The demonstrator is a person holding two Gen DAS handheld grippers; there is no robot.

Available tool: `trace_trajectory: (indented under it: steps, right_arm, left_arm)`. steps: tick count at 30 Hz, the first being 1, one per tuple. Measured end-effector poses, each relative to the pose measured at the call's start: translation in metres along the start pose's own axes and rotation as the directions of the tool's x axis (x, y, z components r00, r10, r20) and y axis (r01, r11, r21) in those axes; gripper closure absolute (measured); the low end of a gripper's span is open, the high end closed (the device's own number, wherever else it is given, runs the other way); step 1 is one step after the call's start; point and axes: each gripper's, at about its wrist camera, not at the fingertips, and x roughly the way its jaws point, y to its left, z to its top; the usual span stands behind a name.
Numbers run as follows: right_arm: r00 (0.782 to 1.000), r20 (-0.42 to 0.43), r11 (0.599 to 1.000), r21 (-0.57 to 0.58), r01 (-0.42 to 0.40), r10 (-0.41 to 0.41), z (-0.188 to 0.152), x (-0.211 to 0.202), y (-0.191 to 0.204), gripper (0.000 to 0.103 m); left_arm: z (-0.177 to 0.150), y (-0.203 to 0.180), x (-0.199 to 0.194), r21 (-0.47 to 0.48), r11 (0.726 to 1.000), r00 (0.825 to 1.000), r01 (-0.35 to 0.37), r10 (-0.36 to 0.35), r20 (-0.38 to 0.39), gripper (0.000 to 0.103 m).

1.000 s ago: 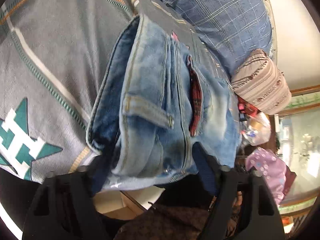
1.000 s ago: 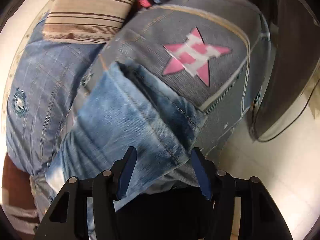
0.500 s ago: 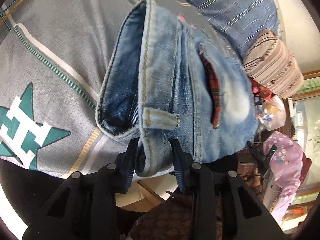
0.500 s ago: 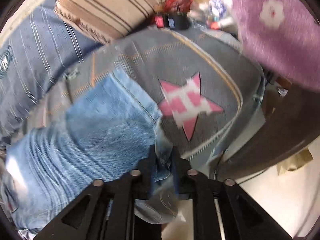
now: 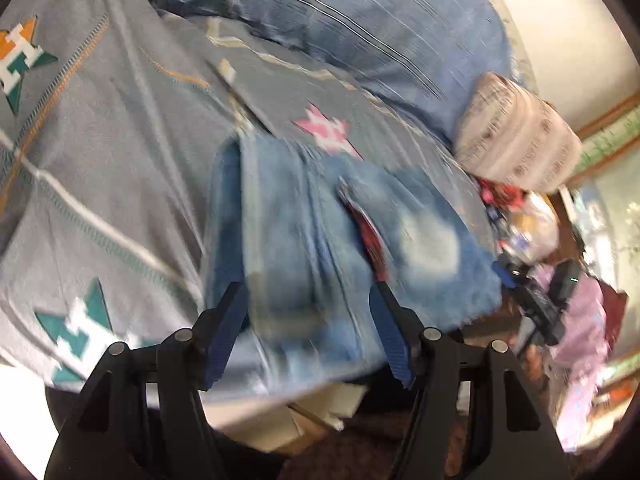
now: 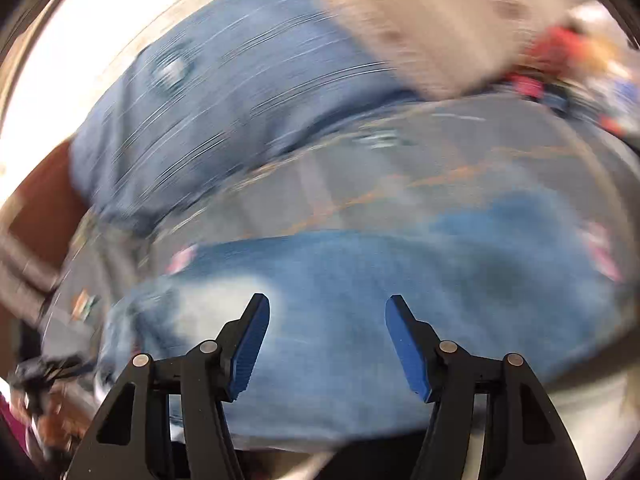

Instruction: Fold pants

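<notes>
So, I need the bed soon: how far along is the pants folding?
Mostly done: the faded blue denim pants lie in a compact folded stack on the grey star-patterned bedspread. Nothing is in hand; left gripper and right gripper have just opened, pressing nothing. What remains, at most, looks like tidying.

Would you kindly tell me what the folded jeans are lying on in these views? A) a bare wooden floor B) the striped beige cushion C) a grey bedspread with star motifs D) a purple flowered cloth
C: the folded jeans lie on the grey bedspread, with its green star and pink star showing around them; the striped beige cushion sits apart, further back.
</notes>
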Motion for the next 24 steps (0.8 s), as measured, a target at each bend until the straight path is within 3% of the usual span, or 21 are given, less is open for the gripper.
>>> trace_trajectory:
  steps: [3, 5, 8, 9, 10, 11, 12, 13, 15, 17, 19, 21, 22, 23, 24]
  right_arm:
    - [0.998, -0.012, 0.988, -0.137, -0.065, 0.064, 0.018, 0.029, 0.058, 0.039]
    - [0.994, -0.041, 0.973, -0.207, -0.107, 0.100, 0.036, 0.060, 0.090, 0.030]
    - [0.995, -0.083, 0.951, -0.299, -0.084, 0.062, 0.045, 0.103, 0.128, 0.030]
    - [0.993, -0.112, 0.944, -0.322, -0.077, 0.043, 0.047, 0.119, 0.135, 0.030]
    - [0.988, -0.152, 0.937, -0.342, -0.072, 0.021, 0.043, 0.137, 0.141, 0.030]
    - [0.979, -0.201, 0.927, -0.365, -0.087, 0.012, 0.039, 0.149, 0.142, 0.051]
    - [0.971, -0.239, 0.910, -0.404, -0.092, -0.008, 0.032, 0.159, 0.144, 0.081]
    - [0.966, -0.257, 0.883, -0.460, -0.089, -0.036, 0.025, 0.163, 0.149, 0.101]
    - [0.987, -0.154, 0.844, -0.535, -0.049, -0.040, 0.022, 0.144, 0.156, 0.101]
    - [0.999, -0.044, 0.863, -0.503, -0.034, 0.013, 0.034, 0.120, 0.157, 0.101]
    - [0.999, -0.052, 0.887, -0.461, -0.034, 0.012, 0.041, 0.127, 0.149, 0.101]
    - [0.990, -0.121, 0.883, -0.469, 0.007, -0.072, 0.034, 0.160, 0.142, 0.100]
    - [0.980, -0.164, 0.888, -0.459, 0.024, -0.111, 0.029, 0.177, 0.134, 0.097]
    - [0.979, -0.164, 0.897, -0.441, 0.036, -0.121, 0.029, 0.182, 0.132, 0.087]
    - [0.981, -0.159, 0.911, -0.411, 0.037, -0.111, 0.032, 0.178, 0.127, 0.084]
  left_arm:
    - [0.026, 0.011, 0.015, -0.052, 0.999, 1.000, -0.005, 0.007, 0.022, 0.040]
    - [0.043, 0.026, 0.033, -0.125, 0.992, 1.000, 0.010, -0.011, -0.010, 0.040]
    - [0.048, 0.034, 0.059, -0.174, 0.984, 0.996, 0.044, -0.057, -0.069, 0.042]
    - [0.046, 0.031, 0.062, -0.172, 0.984, 0.995, 0.049, -0.063, -0.078, 0.050]
    - [0.043, 0.029, 0.066, -0.158, 0.986, 0.993, 0.063, -0.077, -0.088, 0.065]
    - [0.037, 0.022, 0.069, -0.128, 0.989, 0.991, 0.077, -0.090, -0.100, 0.070]
    - [0.030, 0.016, 0.068, -0.104, 0.992, 0.991, 0.078, -0.089, -0.104, 0.074]
    - [0.027, 0.012, 0.067, -0.094, 0.992, 0.990, 0.086, -0.095, -0.100, 0.075]
    - [0.020, 0.004, 0.058, -0.053, 0.994, 0.993, 0.095, -0.098, -0.071, 0.075]
    - [0.018, 0.001, 0.058, -0.019, 0.999, 0.998, 0.036, -0.037, -0.051, 0.075]
    - [0.019, 0.005, 0.072, -0.029, 1.000, 0.996, -0.009, 0.006, -0.087, 0.074]
    - [0.017, 0.019, 0.081, -0.090, 0.996, 0.993, 0.004, -0.015, -0.120, 0.074]
    - [0.016, 0.022, 0.079, -0.107, 0.994, 0.992, 0.017, -0.030, -0.120, 0.074]
    - [0.016, 0.025, 0.073, -0.128, 0.991, 0.992, 0.030, -0.045, -0.116, 0.074]
    - [0.015, 0.026, 0.065, -0.125, 0.992, 0.994, 0.029, -0.042, -0.104, 0.074]
